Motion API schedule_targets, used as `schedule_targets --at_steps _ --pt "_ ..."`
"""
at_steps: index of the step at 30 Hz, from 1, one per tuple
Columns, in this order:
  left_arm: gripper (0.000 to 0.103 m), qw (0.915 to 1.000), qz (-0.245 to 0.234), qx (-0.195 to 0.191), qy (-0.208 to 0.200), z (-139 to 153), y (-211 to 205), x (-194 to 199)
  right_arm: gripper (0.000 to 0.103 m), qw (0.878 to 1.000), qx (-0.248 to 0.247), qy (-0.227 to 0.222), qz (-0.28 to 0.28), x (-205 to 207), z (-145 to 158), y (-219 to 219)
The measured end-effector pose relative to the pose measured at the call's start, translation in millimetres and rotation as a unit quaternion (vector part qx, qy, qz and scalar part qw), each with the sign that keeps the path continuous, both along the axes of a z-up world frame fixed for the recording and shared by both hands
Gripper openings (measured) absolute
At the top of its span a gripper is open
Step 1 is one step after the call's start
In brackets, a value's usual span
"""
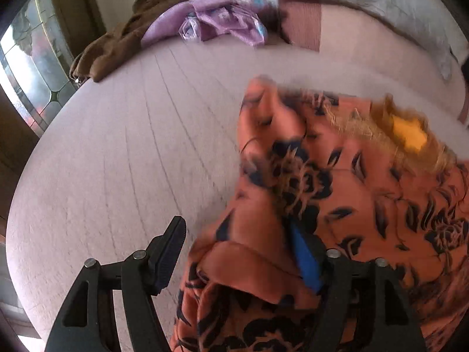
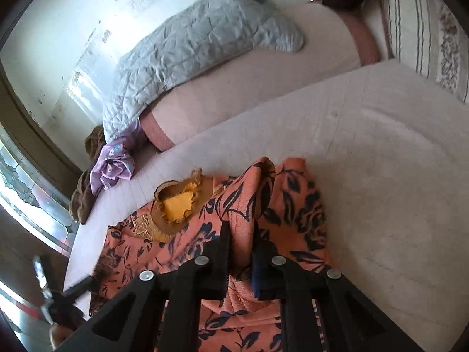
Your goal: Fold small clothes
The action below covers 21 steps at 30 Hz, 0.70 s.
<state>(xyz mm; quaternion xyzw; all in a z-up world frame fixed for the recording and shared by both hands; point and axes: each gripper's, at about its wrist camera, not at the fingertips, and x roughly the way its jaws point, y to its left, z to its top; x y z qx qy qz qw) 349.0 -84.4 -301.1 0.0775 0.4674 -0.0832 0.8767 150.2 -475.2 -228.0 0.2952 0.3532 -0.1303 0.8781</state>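
1. Now, left gripper (image 1: pixel 237 252) gapes wide; orange floral garment (image 1: pixel 337 205) drapes over its right finger, left finger bare above the pale bedspread (image 1: pixel 132 146).
2. Right gripper (image 2: pixel 241 249) pinches a raised fold of that garment (image 2: pixel 205 234).
3. Purple cloth (image 1: pixel 211 20) and brown cloth (image 1: pixel 117 47) lie far ahead of left gripper.

A bedroom in someone's home, lived in and a bit untidy. A wide bed (image 2: pixel 381 152) in a pale pink quilted cover fills most of the room, with a grey quilted blanket (image 2: pixel 187 47) heaped along the wall at 11 o'clock and a striped, flowered pillow (image 2: pixel 422 29) at 2 o'clock. Loose clothes lie at the bed's edge: a brown garment (image 1: pixel 117 44) and a lilac one (image 1: pixel 217 17). A leaded stained-glass window (image 1: pixel 32 67) lets in daylight at 9 o'clock.
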Motion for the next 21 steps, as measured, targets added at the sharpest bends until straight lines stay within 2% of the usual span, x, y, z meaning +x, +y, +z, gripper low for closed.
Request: schedule_targets --at_steps 1,3,4,5,6,9,11,13,15,17,19,21 --pt "0.078 0.9999 -0.001 0.004 -0.012 3 1 -4 0.012 1.0 0.0 0.016 -0.001 0 -4 -2" --pt "0.078 0.9996 -0.02 0.015 -0.012 7 0 -9 0.012 0.997 0.008 0.079 -0.006 6 -29 -8" --pt "0.078 0.9995 -0.024 0.016 -0.016 8 0 -11 0.013 0.993 0.025 0.115 -0.008 8 -45 -13" --pt "0.078 0.9993 -0.027 0.017 -0.017 9 1 -13 0.016 0.987 0.066 0.146 -0.009 9 -62 -20" --pt "0.078 0.9993 -0.029 0.017 -0.016 10 1 -14 0.016 0.984 0.1 0.145 -0.016 6 -66 -27" --pt "0.078 0.9988 -0.032 0.004 -0.037 24 5 -21 0.024 0.978 0.146 0.143 -0.032 -4 -53 -44" --pt "0.078 0.9968 -0.031 -0.003 -0.074 40 6 -27 0.026 0.982 0.137 0.119 -0.058 -19 -36 -56" --pt "0.078 0.9934 -0.033 -0.025 -0.107 54 7 -32 0.026 0.987 0.105 0.088 -0.082 -33 -19 -63" --pt "0.078 0.9917 -0.037 -0.045 -0.114 60 4 -33 0.026 0.992 0.089 0.052 -0.069 -32 -7 -60" --pt "0.078 0.9924 -0.046 -0.059 -0.098 56 -1 -28 0.026 0.994 0.097 0.036 -0.033 -19 -6 -51" --pt "0.078 0.9954 -0.038 -0.052 -0.071 44 -7 -18 0.026 0.995 0.086 0.04 -0.026 -9 -9 -45" --pt "0.079 0.9985 -0.035 -0.033 -0.026 24 -10 -8 0.026 0.996 0.064 0.056 -0.027 4 -18 -40"
